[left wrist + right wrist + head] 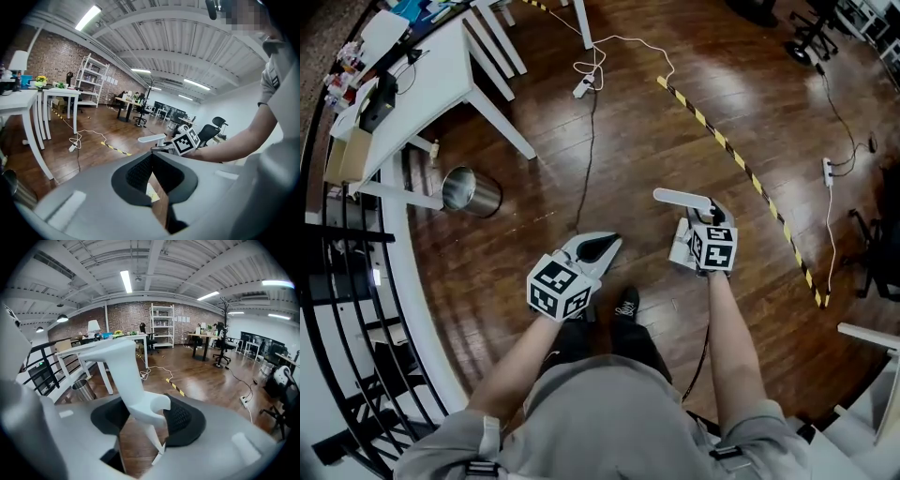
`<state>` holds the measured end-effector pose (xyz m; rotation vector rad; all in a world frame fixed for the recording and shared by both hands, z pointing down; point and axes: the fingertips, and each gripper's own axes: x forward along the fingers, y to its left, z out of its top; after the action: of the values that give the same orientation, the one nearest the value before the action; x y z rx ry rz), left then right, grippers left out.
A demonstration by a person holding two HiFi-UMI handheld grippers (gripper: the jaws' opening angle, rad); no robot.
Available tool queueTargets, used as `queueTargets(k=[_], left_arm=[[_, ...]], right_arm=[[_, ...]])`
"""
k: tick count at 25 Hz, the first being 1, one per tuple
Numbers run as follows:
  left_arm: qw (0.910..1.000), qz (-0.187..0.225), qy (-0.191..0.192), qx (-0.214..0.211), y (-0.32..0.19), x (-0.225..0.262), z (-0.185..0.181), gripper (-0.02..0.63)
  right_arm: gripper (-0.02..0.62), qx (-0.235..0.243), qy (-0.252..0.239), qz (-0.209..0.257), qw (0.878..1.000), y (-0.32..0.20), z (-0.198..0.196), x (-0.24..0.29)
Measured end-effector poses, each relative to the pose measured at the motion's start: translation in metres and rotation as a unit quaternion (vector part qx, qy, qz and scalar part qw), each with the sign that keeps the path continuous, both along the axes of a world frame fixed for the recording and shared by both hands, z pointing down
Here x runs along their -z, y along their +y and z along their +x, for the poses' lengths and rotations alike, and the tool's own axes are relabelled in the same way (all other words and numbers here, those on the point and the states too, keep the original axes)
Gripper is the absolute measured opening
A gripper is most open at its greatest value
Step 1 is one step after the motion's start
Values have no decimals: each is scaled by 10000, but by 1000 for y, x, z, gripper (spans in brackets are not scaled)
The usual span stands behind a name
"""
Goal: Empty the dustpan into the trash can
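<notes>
Left tongs: Your left gripper (612, 243) is in front of your left leg, pointing forward and slightly down. Its jaws meet at the tips, and only floor shows through the narrow wedge behind them.

Right tongs: Your right gripper (708, 214) is level with the left one and well apart from it, out over your right side. Its jaws are clamped on the white plastic dustpan (119, 366).

Dustpan: You carry it in the air above the dark wooden floor (656, 131). In the right gripper view its long white handle rises past the jaw tips and leans to the left. A short hooked part sits between the pads, and a thin tapered edge runs down toward the camera. In the head view the handle juts out to the left, just ahead of the marker cube.

Trash can: The shiny round metal trash can (472, 192) stands on the floor ahead of you and to your left. It is just beside the legs of the white table (431, 84) and well apart from both grippers. Its open mouth faces the head camera.

Surroundings: A line of yellow-and-black striped tape (741, 164) runs diagonally across the floor to your right. A white power strip (584, 86) with its cable lies farther ahead. A black railing (347, 281) borders the floor on your left.
</notes>
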<state>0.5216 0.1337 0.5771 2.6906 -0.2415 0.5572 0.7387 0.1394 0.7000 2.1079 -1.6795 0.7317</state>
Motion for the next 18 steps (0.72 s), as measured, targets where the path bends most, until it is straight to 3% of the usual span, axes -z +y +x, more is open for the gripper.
queueTargets(k=[9, 18], left_arm=[[9999, 16, 37, 164, -4, 8, 0, 5], [9957, 283, 155, 868, -28, 30, -44, 5]], right_arm=[[199, 401, 104, 33, 9991, -6, -6, 31], [199, 1347, 186, 445, 9897, -63, -75, 124]])
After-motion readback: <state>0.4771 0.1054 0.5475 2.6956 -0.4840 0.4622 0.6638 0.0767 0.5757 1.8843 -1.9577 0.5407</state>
